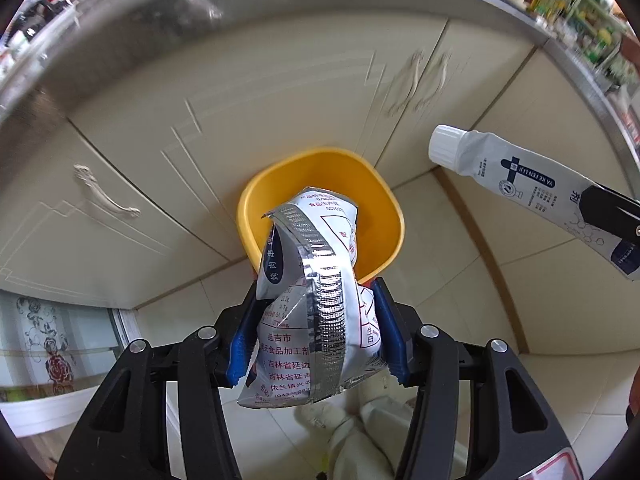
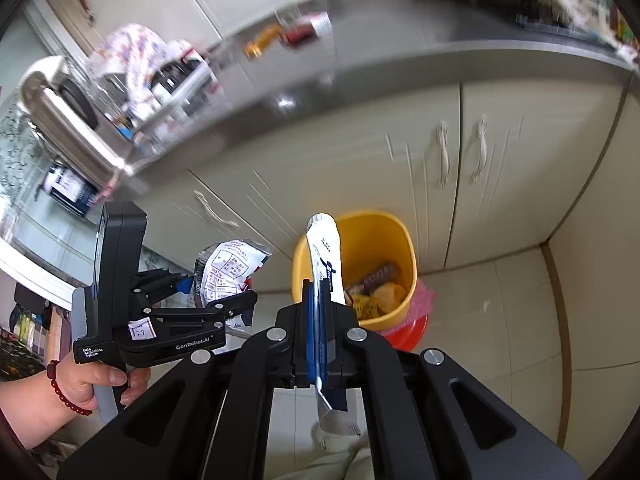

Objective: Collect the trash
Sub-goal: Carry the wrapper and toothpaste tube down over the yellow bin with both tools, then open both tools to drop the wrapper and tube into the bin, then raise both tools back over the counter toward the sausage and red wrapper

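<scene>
My left gripper is shut on a crumpled silver and white snack wrapper, held upright between its blue pads. Straight beyond it a yellow bin stands on the floor against the cabinets. My right gripper is shut on a white toothpaste tube, cap end pointing toward the yellow bin. Several wrappers lie inside the bin. In the left wrist view the tube hangs at the right. In the right wrist view the left gripper and its wrapper are at the left.
Cream cabinet doors with handles run behind the bin, under a steel countertop crowded with kitchen items. The bin sits on a red base with pink mesh. A person's hand with a bead bracelet holds the left gripper. Pale floor tiles spread around.
</scene>
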A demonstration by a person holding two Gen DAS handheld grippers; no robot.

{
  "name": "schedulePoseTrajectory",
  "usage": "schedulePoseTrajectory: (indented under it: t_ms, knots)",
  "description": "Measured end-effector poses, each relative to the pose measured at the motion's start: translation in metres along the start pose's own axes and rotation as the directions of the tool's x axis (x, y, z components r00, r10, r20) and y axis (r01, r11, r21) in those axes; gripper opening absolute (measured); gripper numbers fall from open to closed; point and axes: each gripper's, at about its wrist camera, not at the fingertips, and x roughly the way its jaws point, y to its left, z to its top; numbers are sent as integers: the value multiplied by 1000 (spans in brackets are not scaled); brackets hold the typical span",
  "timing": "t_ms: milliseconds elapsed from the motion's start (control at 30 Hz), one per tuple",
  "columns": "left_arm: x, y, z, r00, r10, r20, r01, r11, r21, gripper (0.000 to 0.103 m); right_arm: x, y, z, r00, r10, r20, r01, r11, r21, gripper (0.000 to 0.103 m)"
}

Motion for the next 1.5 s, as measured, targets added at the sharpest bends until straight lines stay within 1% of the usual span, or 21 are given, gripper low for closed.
schedulePoseTrajectory:
  t_ms: [233, 400, 567, 733, 833, 1033, 1133, 1167, 1200, 1233, 1267, 1300, 1333, 1400, 1500]
  knots:
    - [73, 14, 13, 995, 27, -100, -26, 1000, 11, 53, 80, -28, 0, 992, -26, -123, 29, 999, 25, 3]
    - [111, 26, 19, 987, 45, -151, -43, 999, 11, 53, 138, -50, -3, 977, -49, -209, 60, 997, 48, 3]
    - [144, 34, 23, 978, 45, -202, -41, 999, 23, 53, 179, -65, -2, 962, -46, -270, 67, 995, 69, 3]
    - [167, 35, 26, 970, 45, -238, -36, 998, 43, 53, 211, -72, 4, 948, -47, -314, 74, 994, 76, 3]
    - [174, 37, 30, 968, 40, -247, -31, 999, 38, 53, 223, -76, 7, 946, -38, -323, 72, 993, 93, 3]
    - [186, 41, 35, 965, 30, -261, -26, 999, 19, 54, 235, -71, 8, 943, -28, -331, 61, 994, 91, 4]
    - [188, 42, 35, 963, 22, -270, -22, 1000, 5, 56, 238, -69, 8, 943, -26, -331, 62, 993, 98, 5]
    - [189, 42, 35, 963, 16, -270, -17, 1000, -1, 60, 239, -69, 8, 943, -26, -331, 63, 993, 102, 6]
    - [188, 43, 35, 963, 5, -268, -7, 1000, -7, 69, 238, -70, 7, 943, -27, -333, 65, 992, 106, 9]
    - [187, 42, 36, 965, 3, -262, -5, 1000, -9, 73, 238, -70, 7, 944, -24, -330, 65, 991, 115, 25]
    - [186, 41, 36, 967, 9, -254, -11, 1000, -6, 79, 240, -70, 8, 945, -25, -327, 67, 991, 119, 46]
    - [186, 41, 37, 968, 5, -250, -6, 1000, -7, 81, 237, -70, 7, 948, -33, -316, 75, 990, 119, 50]
    - [186, 40, 37, 968, -5, -250, 3, 1000, -8, 81, 236, -71, 9, 950, -37, -309, 77, 990, 119, 50]
    - [185, 36, 37, 968, -4, -249, 4, 1000, 0, 83, 235, -74, 12, 952, -28, -306, 71, 989, 131, 50]
    - [185, 34, 36, 968, 1, -251, 1, 1000, 9, 83, 234, -73, 15, 953, -30, -300, 70, 989, 126, 50]
